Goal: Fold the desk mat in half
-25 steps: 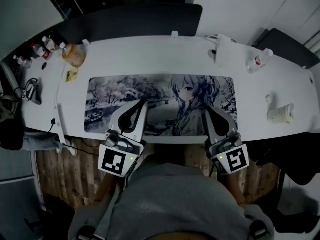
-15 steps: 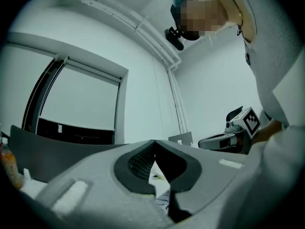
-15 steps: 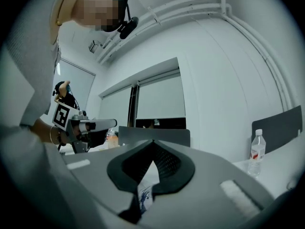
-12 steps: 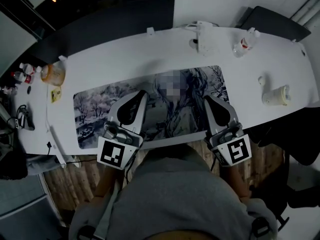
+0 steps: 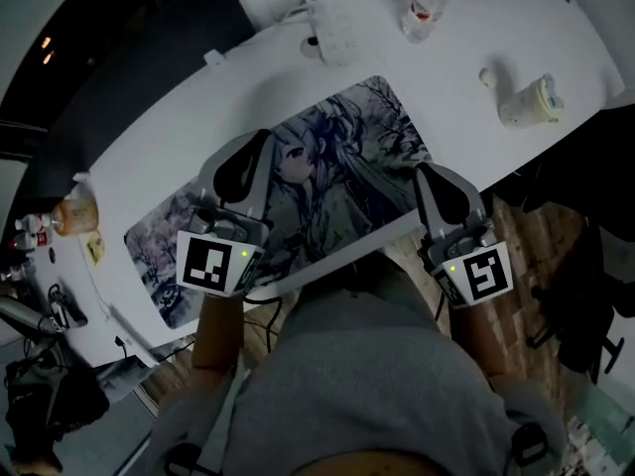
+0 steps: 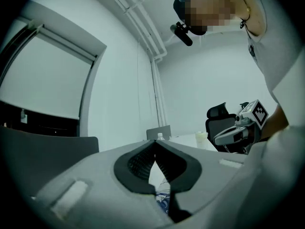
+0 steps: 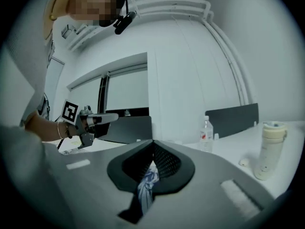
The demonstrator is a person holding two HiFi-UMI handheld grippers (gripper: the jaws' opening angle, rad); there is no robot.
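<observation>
Mat (image 5: 337,167), printed, lay spread along the near edge of a white desk (image 5: 476,38). Right gripper (image 7: 153,149) was clamped on its edge, with cloth showing between the jaws. Left gripper (image 6: 155,147) was likewise closed, a sliver of print in its gap. Containers beyond: bottle (image 5: 422,3) and lidded cup (image 5: 531,102), both upright, contents not discernible.

The anime-printed desk mat (image 5: 337,167) lies flat and unfolded along the counter's (image 5: 466,38) near edge, stretching from 8 to 1 o'clock.
</observation>
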